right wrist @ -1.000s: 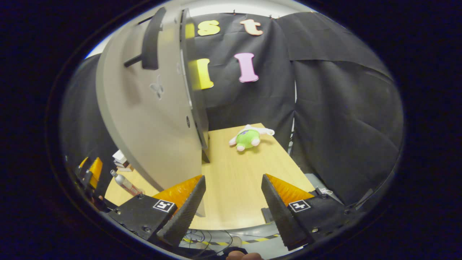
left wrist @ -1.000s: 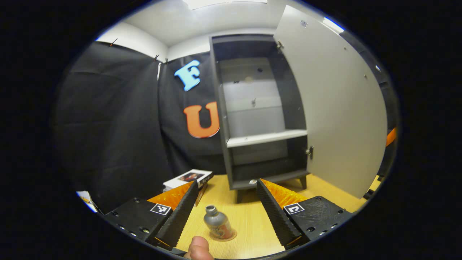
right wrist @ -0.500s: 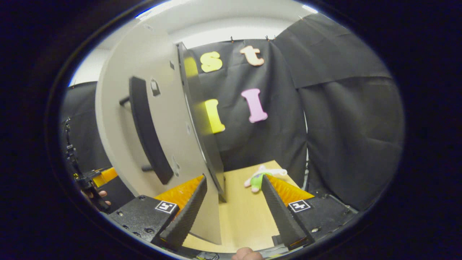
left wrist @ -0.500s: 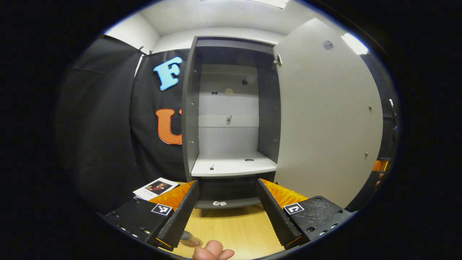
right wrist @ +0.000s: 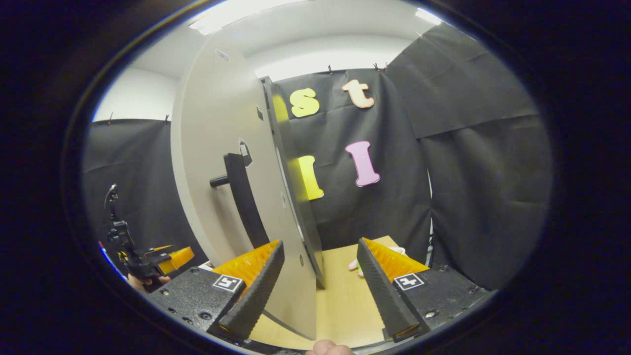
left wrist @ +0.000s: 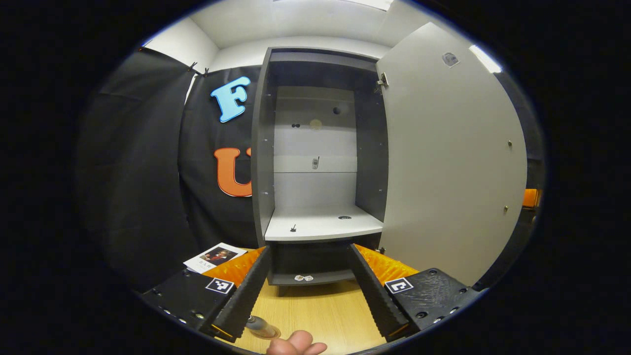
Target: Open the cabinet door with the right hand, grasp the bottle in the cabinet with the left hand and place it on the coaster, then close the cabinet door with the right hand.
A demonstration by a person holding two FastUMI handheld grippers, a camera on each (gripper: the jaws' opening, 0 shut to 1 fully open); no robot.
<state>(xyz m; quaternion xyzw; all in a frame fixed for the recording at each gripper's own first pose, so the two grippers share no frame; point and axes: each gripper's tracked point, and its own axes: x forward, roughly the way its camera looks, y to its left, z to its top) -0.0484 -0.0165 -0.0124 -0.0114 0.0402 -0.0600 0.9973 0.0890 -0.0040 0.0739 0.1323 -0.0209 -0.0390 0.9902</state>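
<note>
The bottle (left wrist: 260,327) shows at the near edge of the left gripper view, just right of the left finger of the left gripper (left wrist: 309,292), on the wooden surface (left wrist: 315,310); it is blurred, and whether a coaster lies under it cannot be told. It is clear of the jaws, which stand released with nothing between them. A fingertip (left wrist: 296,342) of the holding hand shows just right of the bottle at the bottom edge.

Beyond the jaws stands the dark grey cabinet (left wrist: 261,162), its door (left wrist: 448,158) swung open to the right. The pale shelf (left wrist: 323,228) inside carries only small specks of hardware; the lower compartment is dark, with two small pale spots on its floor. A booklet (left wrist: 215,256) lies on the surface left of the cabinet, against the black cloth wall.

The right gripper view looks at the door's (right wrist: 217,162) outer face from its free edge, with the long black handle (right wrist: 244,199) just beyond the left finger of the right gripper (right wrist: 320,286). These jaws are released too, straddling the door's lower edge without touching it. Far right on the surface, a soft toy (right wrist: 356,265) peeks out behind the right finger. At far left the other gripper (right wrist: 148,259) shows, a hand holding it.
</note>
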